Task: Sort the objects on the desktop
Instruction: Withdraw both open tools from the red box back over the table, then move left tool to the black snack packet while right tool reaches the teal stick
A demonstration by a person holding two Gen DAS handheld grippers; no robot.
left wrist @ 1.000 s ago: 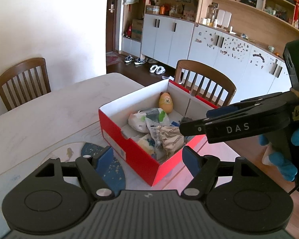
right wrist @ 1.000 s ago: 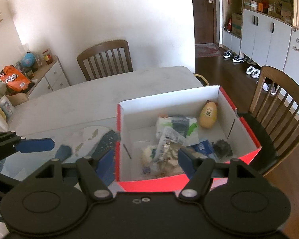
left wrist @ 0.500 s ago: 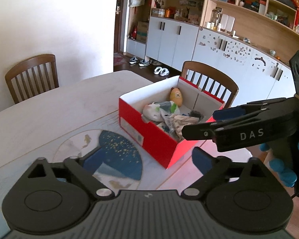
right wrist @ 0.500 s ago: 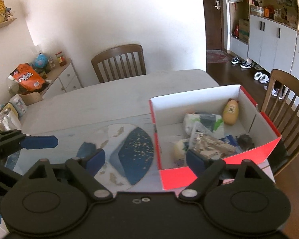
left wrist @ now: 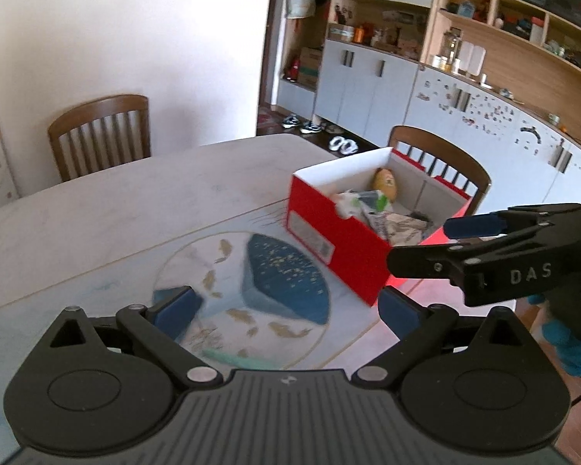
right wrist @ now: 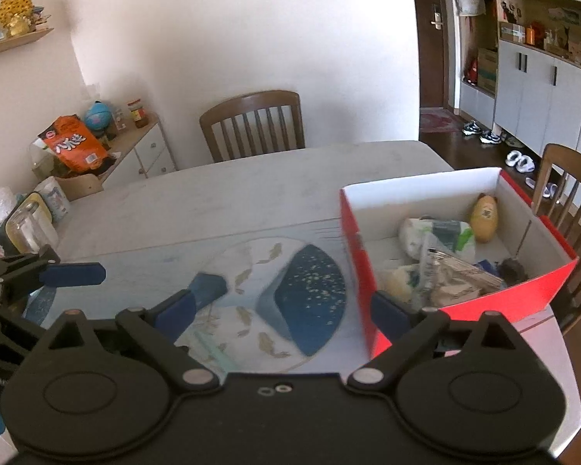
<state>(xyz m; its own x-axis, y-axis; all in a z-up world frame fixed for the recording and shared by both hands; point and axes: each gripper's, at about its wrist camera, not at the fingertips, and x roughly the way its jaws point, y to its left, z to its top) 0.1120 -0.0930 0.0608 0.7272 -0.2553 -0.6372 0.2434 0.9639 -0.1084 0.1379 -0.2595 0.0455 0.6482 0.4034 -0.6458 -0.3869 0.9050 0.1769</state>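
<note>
Now, left gripper (left wrist: 286,306): jaws opening, nothing between them.
Right gripper (right wrist: 282,308): jaws opening, nothing held.
Red box (right wrist: 538,286): on table (right wrist: 251,190), ahead-right of both, objects inside.

A home dining room is shown. A pale dining table (right wrist: 251,190) is flanked by wooden slat-back chairs (right wrist: 253,126). At two o'clock, white cabinets (left wrist: 372,81) and wooden shelves (left wrist: 523,38) crowded with household items are seen, with shoes (left wrist: 302,124) left on the dark floor by a doorway. At ten o'clock, a snack bag (right wrist: 73,147) is kept on a sideboard.
</note>
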